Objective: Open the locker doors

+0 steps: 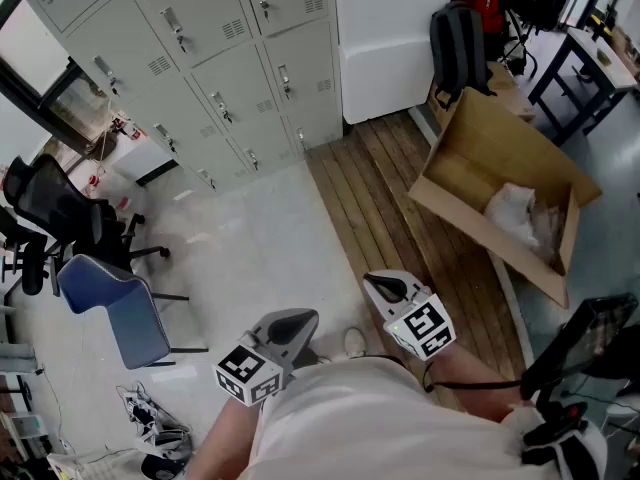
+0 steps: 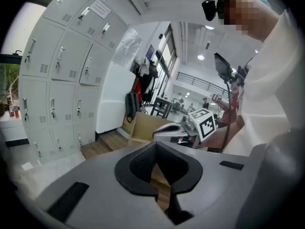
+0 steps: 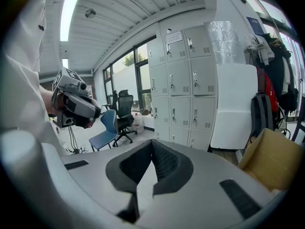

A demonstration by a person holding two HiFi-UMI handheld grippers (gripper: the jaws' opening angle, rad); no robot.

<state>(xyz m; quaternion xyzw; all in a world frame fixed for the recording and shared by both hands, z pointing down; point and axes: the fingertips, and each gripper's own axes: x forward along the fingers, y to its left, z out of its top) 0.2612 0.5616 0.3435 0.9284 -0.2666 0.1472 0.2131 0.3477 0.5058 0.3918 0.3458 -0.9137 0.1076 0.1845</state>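
Found left gripper (image 1: 292, 324) and right gripper (image 1: 386, 287) closed on nothing; locker doors (image 1: 205, 16) well ahead judged stiff, light-swinging steel, best hooked at small handles (image 1: 284, 80)

lockers (image 1: 200, 38) pale grey | chair (image 1: 125, 313) blue | cardboard box (image 1: 490, 143) tan | plank floor (image 1: 390, 198) brown

The left gripper (image 1: 298, 320) and the right gripper (image 1: 380, 286) are held near the person's body, side by side and just apart. Both point away and tilt a little downward. Each has its jaws pressed together with nothing between them.
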